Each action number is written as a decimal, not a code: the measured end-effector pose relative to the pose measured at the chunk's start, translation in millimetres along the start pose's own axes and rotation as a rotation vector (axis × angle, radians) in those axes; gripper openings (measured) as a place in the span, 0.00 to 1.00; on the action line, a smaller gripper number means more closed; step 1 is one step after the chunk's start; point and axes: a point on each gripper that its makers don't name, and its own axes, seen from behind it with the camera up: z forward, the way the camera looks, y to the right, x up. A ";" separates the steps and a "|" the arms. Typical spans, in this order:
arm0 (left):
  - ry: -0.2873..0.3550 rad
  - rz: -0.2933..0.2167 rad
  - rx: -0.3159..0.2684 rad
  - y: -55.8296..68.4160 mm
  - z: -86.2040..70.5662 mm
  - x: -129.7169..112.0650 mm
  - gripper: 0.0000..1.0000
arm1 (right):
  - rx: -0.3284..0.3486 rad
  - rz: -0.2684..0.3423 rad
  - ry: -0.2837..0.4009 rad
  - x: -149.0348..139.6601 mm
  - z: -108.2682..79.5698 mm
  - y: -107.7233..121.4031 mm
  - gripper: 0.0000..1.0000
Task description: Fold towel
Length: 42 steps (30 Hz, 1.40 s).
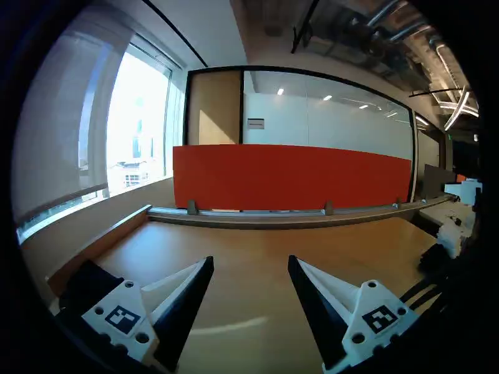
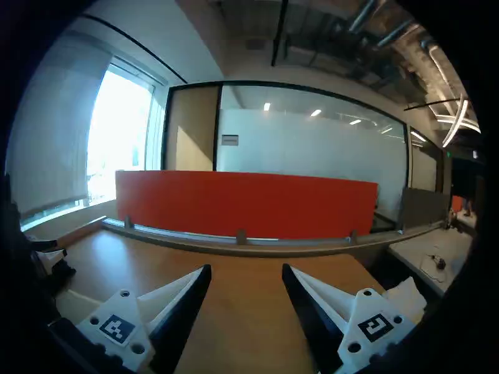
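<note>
— Between the fingers of the left gripper (image 1: pixel 250 260), what lies there?

— Bare wood. Its two black fingers (image 1: pixel 187 299) stand wide apart, pinching nothing and touching nothing. The tabletop (image 1: pixel 249 240) shows through the gap and runs on to its far edge, where a red screen (image 1: pixel 287 177) stands upright behind a grey rail (image 1: pixel 262 214). A bright window (image 1: pixel 137 137) lies off the tabletop's left edge.

— And toward the right edge, in that same left gripper view?

— White and black parts (image 1: pixel 458 218), too blurred to name.

— Now the right gripper (image 2: pixel 246 268)?

— Much the same stance: fingers spread wide, only wooden tabletop between them, nothing gripped. At the tabletop's left edge sit more white and black parts (image 2: pixel 47 258), which I can't make out either.

— So where is the towel?

— I can't say for certain. In the right gripper view a white crumpled heap (image 2: pixel 404 293) lies by the tabletop's right edge, towards the near corner. It is just past the outer side of that gripper's right finger and well outside the gap. It may be the towel. Whether it touches the finger, I cannot tell.
</note>
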 end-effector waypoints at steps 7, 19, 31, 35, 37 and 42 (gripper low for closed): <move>0.042 0.006 0.004 -6.4 4.7 -11.1 0.88 | -0.017 0.000 0.005 0.5 2.0 1.0 0.87; 0.089 0.041 0.007 -21.8 16.4 -42.5 0.88 | -0.027 0.000 0.010 -21.6 9.4 -5.8 0.87; 0.132 0.061 0.022 -47.4 21.0 -74.4 0.88 | -0.048 -0.003 0.015 -47.7 13.3 -3.0 0.87; 0.145 0.056 0.025 -53.3 21.4 -81.3 0.88 | -0.051 -0.006 0.013 -54.5 14.5 -3.3 0.87; 0.154 0.054 0.021 -54.3 21.1 -82.4 0.88 | -0.051 -0.009 0.012 -56.8 14.9 -4.3 0.87; 0.168 0.054 0.019 -58.2 19.8 -87.0 0.88 | -0.047 -0.021 0.009 -62.1 15.5 -7.5 0.87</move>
